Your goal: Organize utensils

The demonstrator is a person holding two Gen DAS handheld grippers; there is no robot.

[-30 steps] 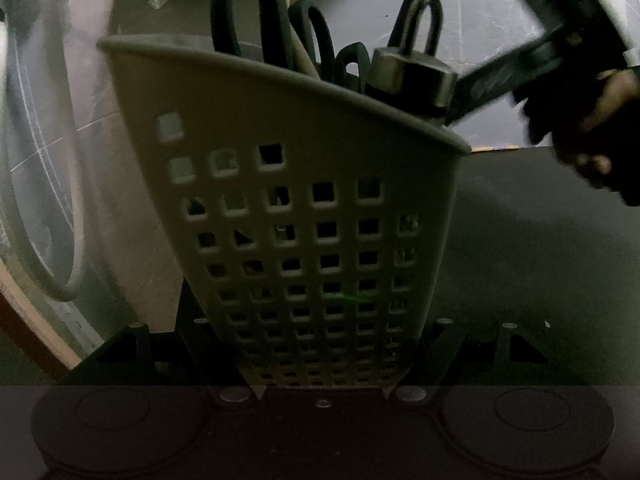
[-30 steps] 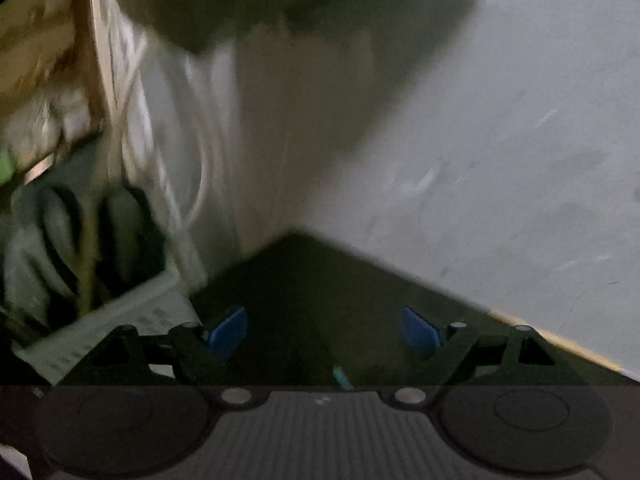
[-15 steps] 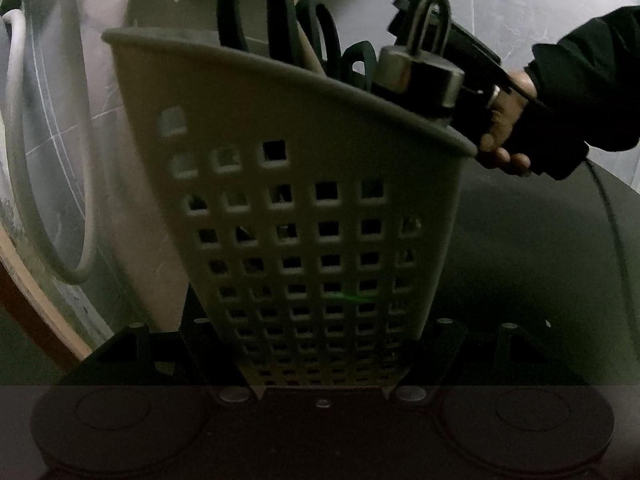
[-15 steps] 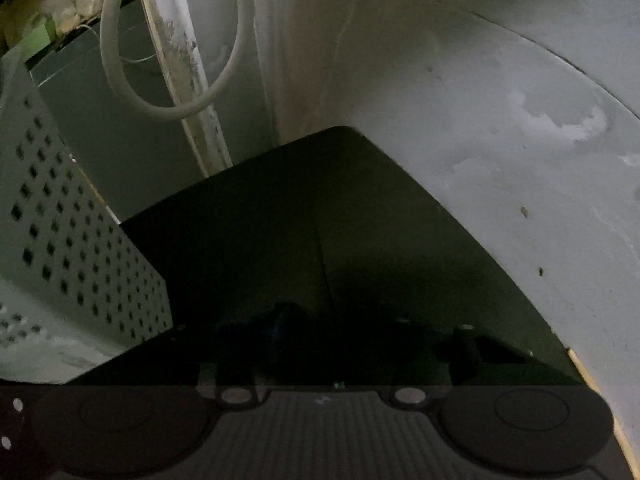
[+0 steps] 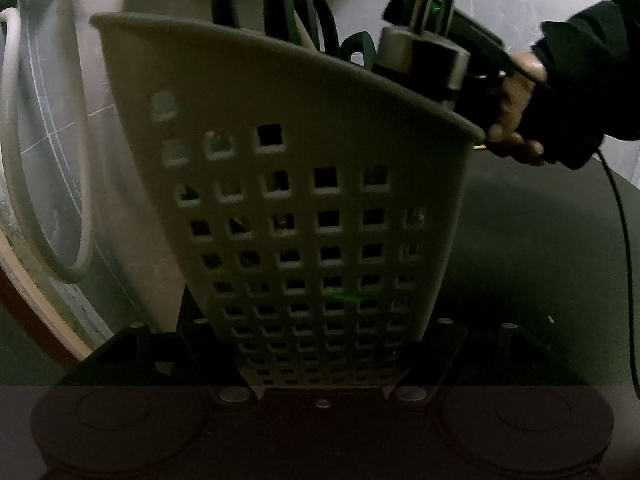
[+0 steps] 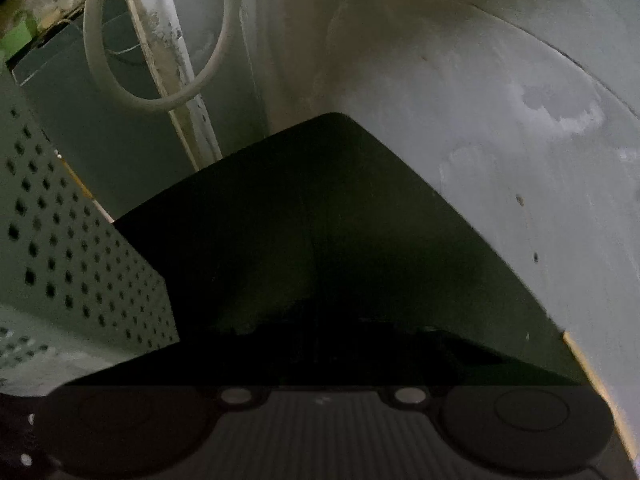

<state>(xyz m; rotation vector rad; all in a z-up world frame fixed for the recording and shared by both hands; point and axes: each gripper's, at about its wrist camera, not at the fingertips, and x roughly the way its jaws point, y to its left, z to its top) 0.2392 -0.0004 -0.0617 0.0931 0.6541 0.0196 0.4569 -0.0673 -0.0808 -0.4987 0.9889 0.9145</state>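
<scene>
A pale perforated utensil basket (image 5: 300, 200) fills the left wrist view, tilted, with my left gripper (image 5: 320, 320) shut on its lower end. Black scissor handles (image 5: 272, 0), a wooden stick and a metal tool with a loop handle (image 5: 420, 56) stick out of its top. Behind its right rim a hand (image 5: 516, 100) in a dark sleeve holds the right gripper. In the right wrist view the right gripper (image 6: 320, 336) is dark, low over the black tabletop (image 6: 340, 220), its jaws closing almost together with nothing seen between them. The basket (image 6: 80, 240) stands to its left.
A white hose loop (image 6: 120, 92) and a painted pipe (image 6: 168, 60) hang at the wall behind the table's far corner. Grey floor (image 6: 500, 140) lies beyond the table edges. A black cable (image 5: 620, 240) trails from the hand.
The right gripper swung down and away from the basket's top toward the black tabletop, and its blue pads came together. The left gripper and basket have held still.
</scene>
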